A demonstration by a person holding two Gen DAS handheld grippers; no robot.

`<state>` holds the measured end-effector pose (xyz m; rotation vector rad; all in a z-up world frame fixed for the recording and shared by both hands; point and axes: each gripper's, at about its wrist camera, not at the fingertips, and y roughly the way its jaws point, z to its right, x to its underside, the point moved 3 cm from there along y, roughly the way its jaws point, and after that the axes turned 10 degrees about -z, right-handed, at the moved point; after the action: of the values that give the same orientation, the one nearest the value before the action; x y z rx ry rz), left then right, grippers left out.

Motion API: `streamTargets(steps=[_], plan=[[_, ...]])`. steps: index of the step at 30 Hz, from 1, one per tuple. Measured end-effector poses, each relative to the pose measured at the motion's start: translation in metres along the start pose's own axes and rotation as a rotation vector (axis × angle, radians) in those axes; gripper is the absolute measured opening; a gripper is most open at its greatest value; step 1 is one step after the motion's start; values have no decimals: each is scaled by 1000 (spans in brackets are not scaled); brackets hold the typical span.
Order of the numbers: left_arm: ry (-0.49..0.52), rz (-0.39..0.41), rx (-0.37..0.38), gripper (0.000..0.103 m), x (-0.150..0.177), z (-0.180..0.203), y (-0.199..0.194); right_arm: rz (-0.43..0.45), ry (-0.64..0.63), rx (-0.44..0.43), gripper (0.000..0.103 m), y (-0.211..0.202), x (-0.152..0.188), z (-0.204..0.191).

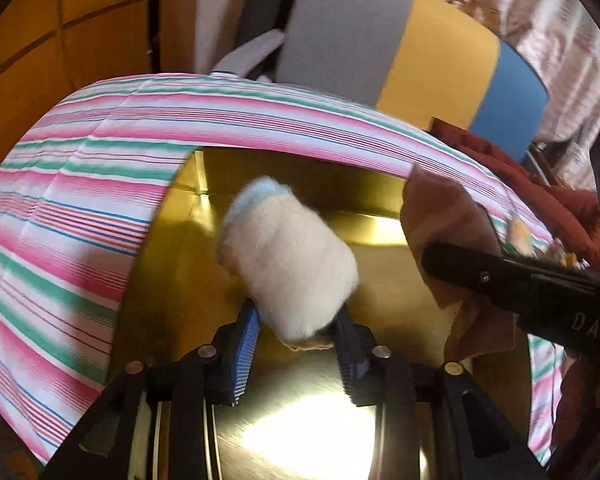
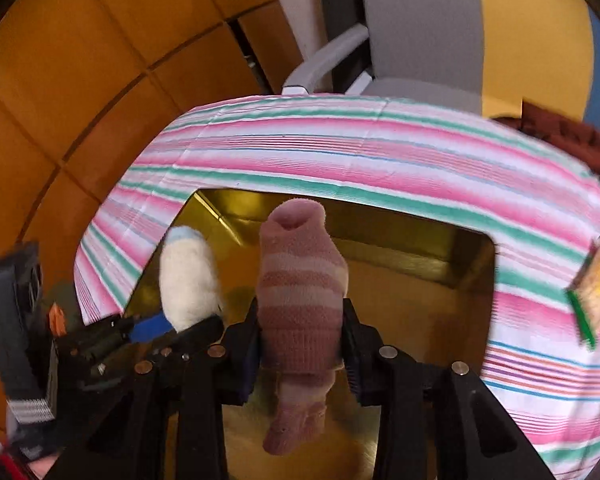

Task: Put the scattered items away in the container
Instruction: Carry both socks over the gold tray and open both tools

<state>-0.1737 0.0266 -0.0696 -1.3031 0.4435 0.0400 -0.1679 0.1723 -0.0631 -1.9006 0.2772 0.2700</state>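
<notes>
My left gripper (image 1: 296, 326) is shut on a fluffy white sock with a pale blue cuff (image 1: 288, 256) and holds it over the open gold container (image 1: 384, 276). My right gripper (image 2: 302, 332) is shut on a pink striped sock (image 2: 300, 312) and holds it over the same gold container (image 2: 412, 292). In the right wrist view the white sock (image 2: 188, 280) and the left gripper (image 2: 168, 330) show at the left. In the left wrist view the pink sock (image 1: 448, 224) and the right gripper's black finger (image 1: 512, 280) show at the right.
The container sits on a table with a pink, green and white striped cloth (image 1: 80, 208). A small green and yellow packet (image 2: 594, 292) lies on the cloth at the right. A grey chair (image 2: 416, 28) stands behind the table. A dark red garment (image 1: 540, 192) lies at the far right.
</notes>
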Motion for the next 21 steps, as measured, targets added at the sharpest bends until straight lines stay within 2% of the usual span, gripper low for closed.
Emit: streamTargets(steps=[1,2,3,5,9,14,21], plan=[[-16,3,-4,51,-2,-3,-1,-1,37,-25,45,5,-4,4],[-36,11,-1,54,-3,-4,-3,3,57,-39,57,6,-3,5],[-51,24,10,55,-3,-6,-7,16,71,-54,64,6,-4,4],[-65,50,29,56,-2,-7,-14,39,73,-79,72,3,-5,-3],[-115,87,23,59,7,-6,-26,84,25,-67,74,-15,7,-10],[-164,129,69,59,25,4,-37,138,8,-69,75,-39,29,-10],[-127,125,99,60,51,34,-42,179,-74,-3,76,-66,58,-11]])
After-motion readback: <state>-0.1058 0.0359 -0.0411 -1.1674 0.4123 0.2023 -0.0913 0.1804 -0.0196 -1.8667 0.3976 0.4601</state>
